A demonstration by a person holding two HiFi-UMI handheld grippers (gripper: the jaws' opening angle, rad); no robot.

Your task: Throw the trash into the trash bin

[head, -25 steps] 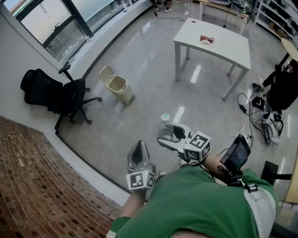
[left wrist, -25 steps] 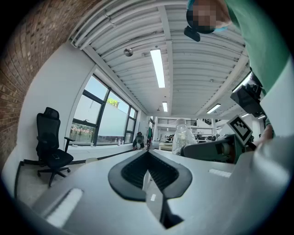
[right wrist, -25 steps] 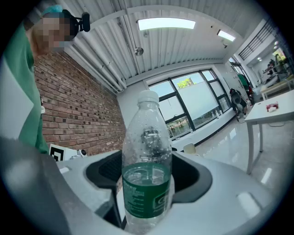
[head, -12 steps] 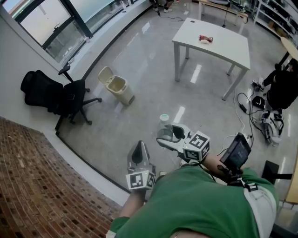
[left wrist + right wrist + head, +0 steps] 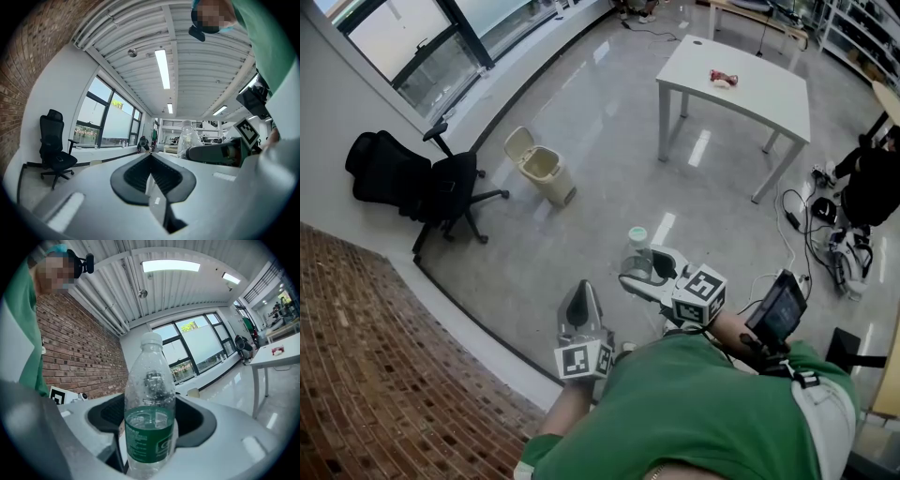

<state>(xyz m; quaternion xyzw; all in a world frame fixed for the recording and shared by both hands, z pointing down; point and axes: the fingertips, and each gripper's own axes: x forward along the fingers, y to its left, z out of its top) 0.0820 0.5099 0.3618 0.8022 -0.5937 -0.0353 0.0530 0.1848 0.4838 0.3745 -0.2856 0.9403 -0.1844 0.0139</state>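
Head view: the right gripper point(image 5: 645, 266) has a clear plastic bottle with a white cap point(image 5: 637, 246) standing upright in it. The beige trash bin with its lid flipped up point(image 5: 546, 176) sits well apart across the glossy floor, near a black office chair point(image 5: 441, 187). The left gripper point(image 5: 580, 309) hangs just beside the right one.

Left gripper view: jaws pressed together, nothing between them.

Right gripper view: jaws pinching the bottle at its green label.
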